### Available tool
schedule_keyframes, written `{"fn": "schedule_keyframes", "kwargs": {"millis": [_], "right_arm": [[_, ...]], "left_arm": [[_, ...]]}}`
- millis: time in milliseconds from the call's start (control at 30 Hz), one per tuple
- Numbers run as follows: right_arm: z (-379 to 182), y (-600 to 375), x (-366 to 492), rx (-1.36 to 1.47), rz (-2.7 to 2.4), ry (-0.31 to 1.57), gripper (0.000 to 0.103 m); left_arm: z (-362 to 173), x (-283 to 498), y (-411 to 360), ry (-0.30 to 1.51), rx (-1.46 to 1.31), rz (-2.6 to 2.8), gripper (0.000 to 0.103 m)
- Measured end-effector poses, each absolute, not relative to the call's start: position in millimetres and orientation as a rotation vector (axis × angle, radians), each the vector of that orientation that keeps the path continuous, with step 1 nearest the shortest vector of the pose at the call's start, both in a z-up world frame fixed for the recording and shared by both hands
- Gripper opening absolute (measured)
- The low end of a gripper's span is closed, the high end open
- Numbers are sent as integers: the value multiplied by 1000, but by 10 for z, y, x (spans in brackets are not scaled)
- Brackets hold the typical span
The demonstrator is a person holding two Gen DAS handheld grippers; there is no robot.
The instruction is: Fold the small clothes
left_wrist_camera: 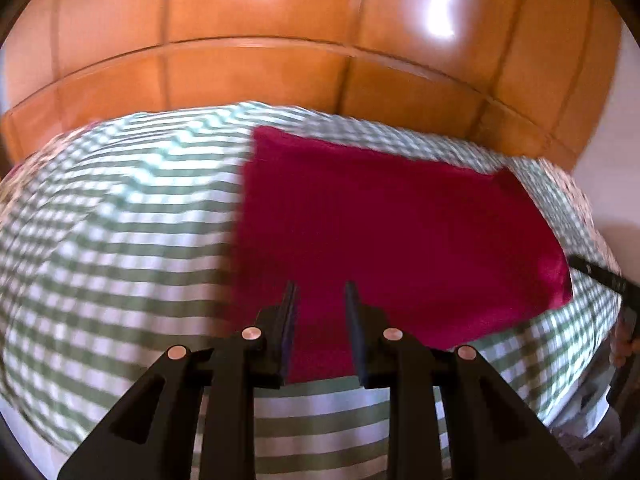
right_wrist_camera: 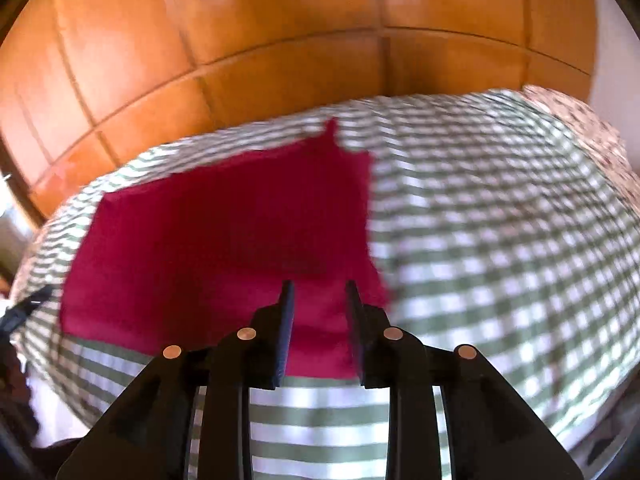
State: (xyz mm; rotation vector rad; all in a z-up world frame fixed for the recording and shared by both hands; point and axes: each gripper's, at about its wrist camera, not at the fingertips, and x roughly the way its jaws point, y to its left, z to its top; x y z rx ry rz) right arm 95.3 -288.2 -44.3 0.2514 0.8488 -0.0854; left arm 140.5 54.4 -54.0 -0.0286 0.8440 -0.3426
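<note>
the red cloth lies flat on a bed with a green-and-white checked cover, spread as a rough rectangle, and everything else is placed from it here. behind the cloth, past the far edge of the cover, stands a glossy orange wooden headboard made of panels

the left gripper hangs above the cloth's near edge, toward its left corner, pointing down at a slant. its jaws stand narrowly apart with a clear gap, and the cloth shows through that gap lower down, so nothing is pinched between them

the right gripper hangs above the cloth's near edge too, toward its right corner. its jaws are likewise a little apart, with red cloth seen through the gap but not clamped

in the right wrist view the cloth has a small point sticking up at its far right corner, and its right edge runs ragged against the cover. the headboard fills the top of that view

at the far right edge of the left wrist view, just beside the cloth's right corner, a black tip of the right gripper shows. both views are blurred, so fine folds in the cloth cannot be made out
</note>
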Motion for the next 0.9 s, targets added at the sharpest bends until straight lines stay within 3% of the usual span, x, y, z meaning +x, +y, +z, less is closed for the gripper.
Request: {"fn": "schedule_keyframes", "kwargs": {"millis": [233,433,500,633,733,900], "right_arm": [[-922,-2379,1099,152,28,978,25],[-952,-2524,1065,221,51,969,25],[-936,-2515,1075,217,49,970,25],[-814,-2550,1074,244,44,965,25],[-655,-2679,1110,269,18,919,41],[-492,-2914,1315,271,-65,875,42]], "left_arm": [[-875,1361,97,893,112,-319,22],[-823,1278,127,885,84,-296,25],[-787,1281,149,874,81,-286,34],[-683,1207,199,835,87,-270,39],[-615,1218,242,816,82,-262,44],[-528,1286,275,791,98,-242,47]]}}
